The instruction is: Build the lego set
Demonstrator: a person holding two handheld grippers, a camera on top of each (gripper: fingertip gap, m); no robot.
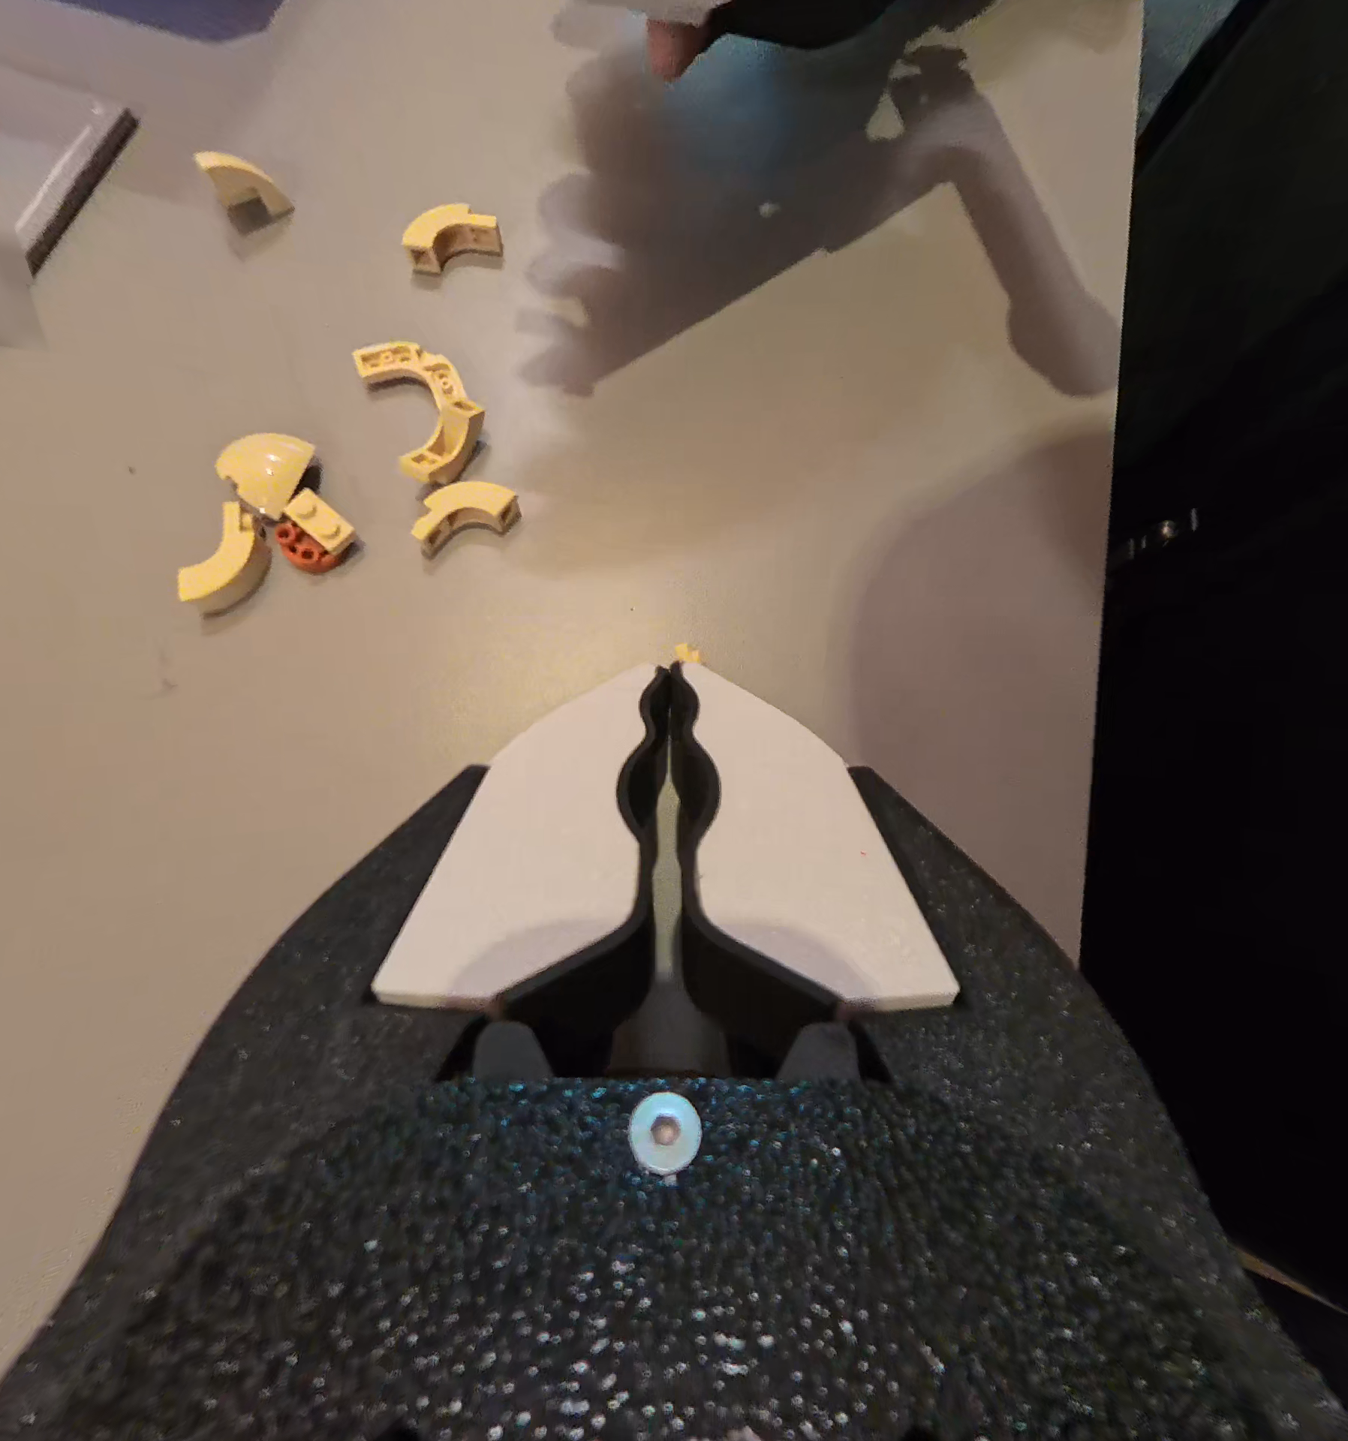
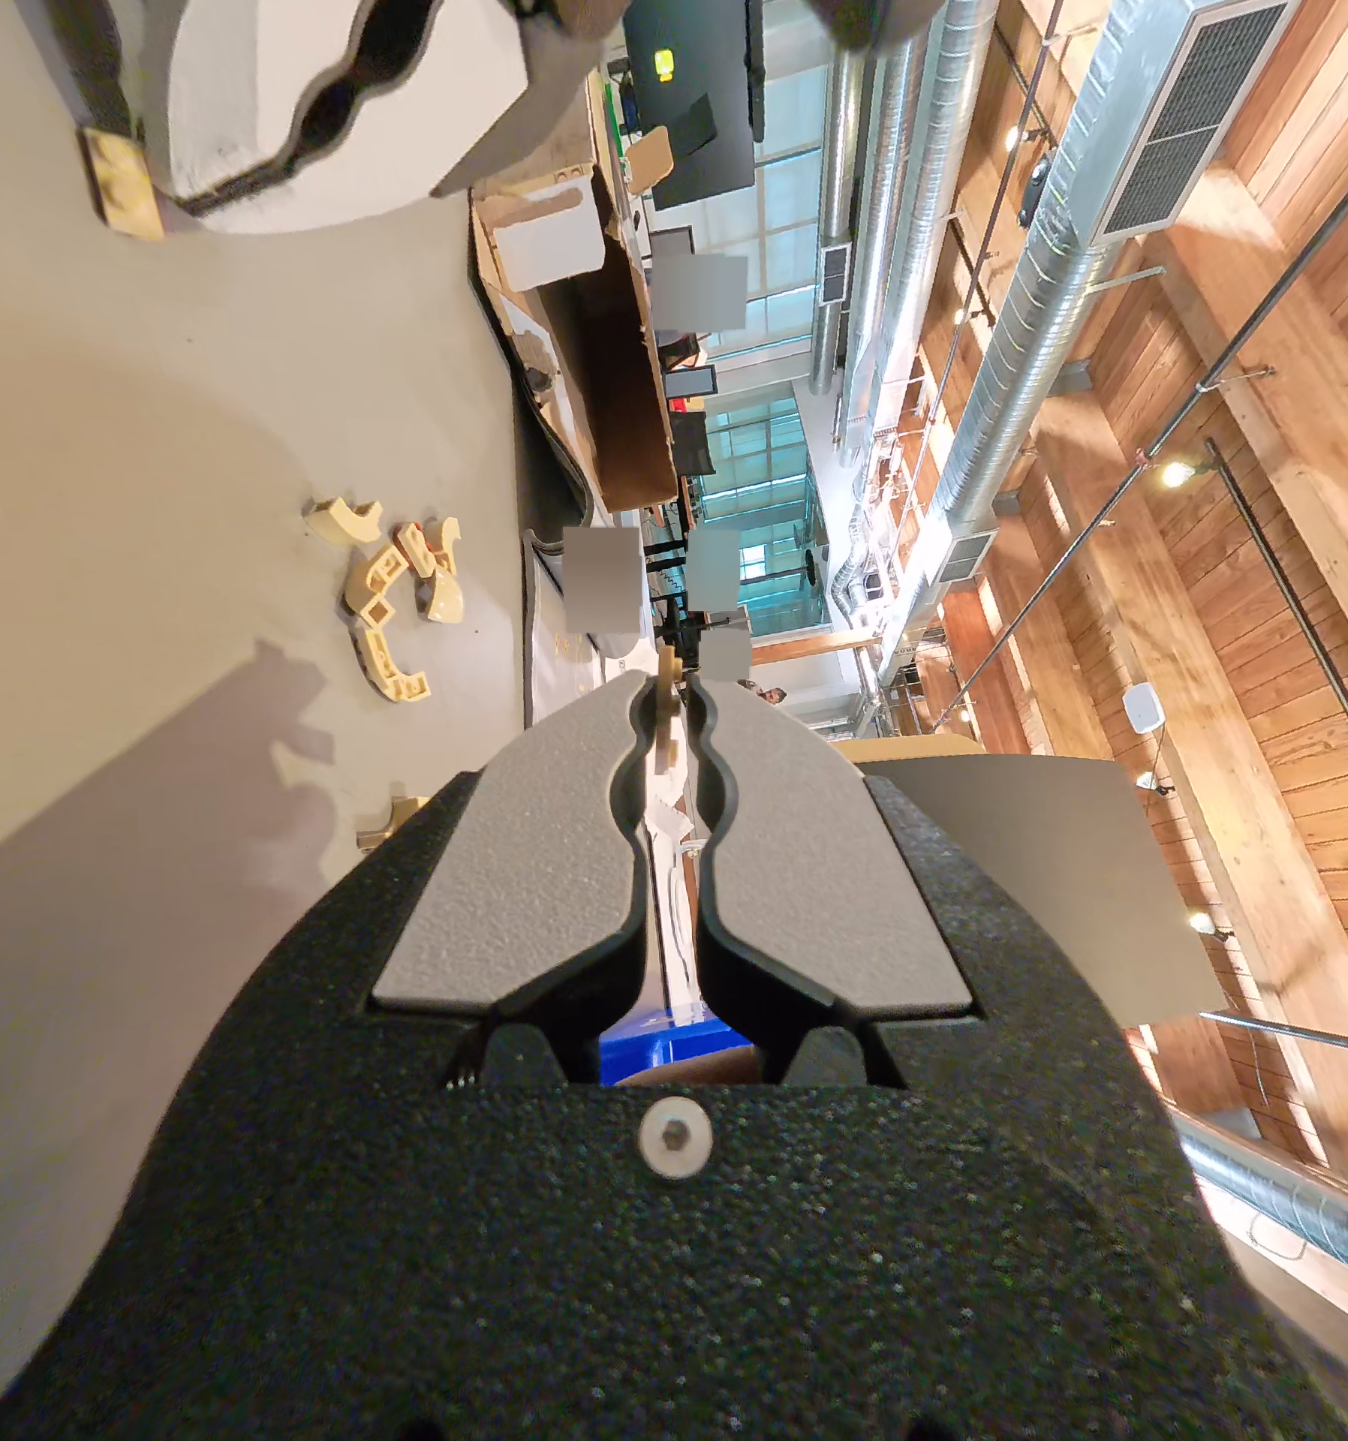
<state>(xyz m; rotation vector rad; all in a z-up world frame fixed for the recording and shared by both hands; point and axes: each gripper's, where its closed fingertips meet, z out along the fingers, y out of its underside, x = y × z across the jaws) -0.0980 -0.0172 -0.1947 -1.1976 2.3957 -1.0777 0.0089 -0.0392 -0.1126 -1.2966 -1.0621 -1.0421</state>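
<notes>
My left gripper (image 1: 672, 669) points down at the grey table (image 1: 772, 546), jaws pressed together, a tan speck (image 1: 686, 652) at its tips. My right gripper (image 2: 675, 686) is tilted sideways, pinching a thin tan piece (image 2: 668, 702). Loose tan bricks (image 1: 429, 405) lie left; the table edge (image 1: 1115, 546) is close on the right.

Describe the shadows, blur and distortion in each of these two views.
Left wrist view: soft, smeared shadows fall across the grey table; the tan curved bricks stay fairly sharp. Right wrist view: wide-angle bending curves the ceiling ducts; the other tool near the top edge is blurred, and a jagged shadow lies on the table.
</notes>
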